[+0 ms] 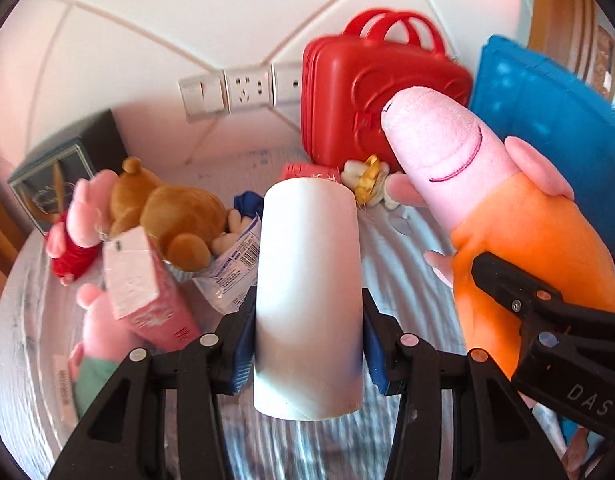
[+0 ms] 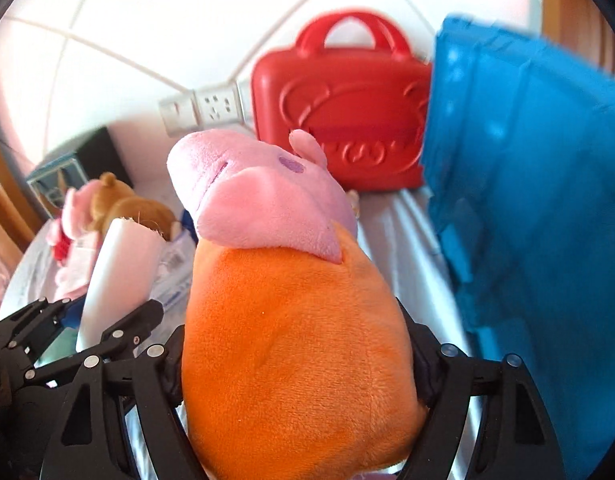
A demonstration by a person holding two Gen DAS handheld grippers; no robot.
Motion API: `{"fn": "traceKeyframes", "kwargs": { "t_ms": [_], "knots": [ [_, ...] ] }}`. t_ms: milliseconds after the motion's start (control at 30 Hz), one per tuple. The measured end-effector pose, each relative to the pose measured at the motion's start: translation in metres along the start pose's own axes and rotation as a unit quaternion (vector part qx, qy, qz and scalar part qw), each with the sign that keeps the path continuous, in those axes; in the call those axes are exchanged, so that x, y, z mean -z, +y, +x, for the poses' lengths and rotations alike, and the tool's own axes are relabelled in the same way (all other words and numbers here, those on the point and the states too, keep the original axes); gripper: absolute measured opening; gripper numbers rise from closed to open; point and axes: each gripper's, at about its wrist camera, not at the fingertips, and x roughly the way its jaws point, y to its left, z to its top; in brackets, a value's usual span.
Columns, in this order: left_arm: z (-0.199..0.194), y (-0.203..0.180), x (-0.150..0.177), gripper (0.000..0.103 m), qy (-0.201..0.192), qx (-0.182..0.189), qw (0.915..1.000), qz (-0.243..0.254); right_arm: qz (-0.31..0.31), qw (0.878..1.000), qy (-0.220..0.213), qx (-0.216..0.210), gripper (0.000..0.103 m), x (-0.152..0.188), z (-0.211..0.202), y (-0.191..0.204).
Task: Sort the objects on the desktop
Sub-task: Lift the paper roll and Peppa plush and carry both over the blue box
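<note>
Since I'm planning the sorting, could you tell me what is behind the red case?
Behind the red case are a white tiled wall and a socket strip, partly covered by it.

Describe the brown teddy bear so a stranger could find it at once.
Start at the red toy suitcase against the tiled wall, then look left across the bed to the heap of toys. The brown teddy bear lies there, the only brown plush among pink ones.

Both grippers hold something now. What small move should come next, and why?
Probably carry the pink pig plush in the orange dress a little further right, toward the blue bin. The right gripper is shut on it, above the table, with the bin close beside it. The left gripper grips the white cylinder and can wait.
</note>
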Motion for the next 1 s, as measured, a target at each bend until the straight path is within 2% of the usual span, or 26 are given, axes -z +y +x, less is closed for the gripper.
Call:
{"fn": "traceKeyframes", "kwargs": {
  "t_ms": [200, 433, 567, 767, 1000],
  "knots": [
    [-0.076, -0.011, 0.003, 0.045, -0.051, 0.013, 0.9986, 0.005, -0.002, 0.998, -0.057, 0.015, 0.081, 0.014, -0.093, 0.005],
    [-0.145, -0.047, 0.012, 0.045, -0.098, 0.029, 0.9943, 0.031, 0.004, 0.992, -0.122, 0.038, 0.081, 0.03, -0.183, 0.0],
    [-0.175, -0.075, 0.016, 0.045, -0.111, 0.042, 0.9916, 0.051, 0.017, 0.987, -0.151, 0.052, 0.081, 0.036, -0.223, -0.013],
    [-0.196, -0.137, 0.002, 0.045, -0.135, 0.065, 0.9852, 0.084, 0.046, 0.977, -0.193, 0.083, 0.081, 0.038, -0.278, -0.055],
    [-0.223, -0.223, -0.018, 0.045, -0.167, 0.107, 0.9731, 0.117, 0.096, 0.959, -0.234, 0.129, 0.082, 0.045, -0.348, -0.145]
  ]
}}
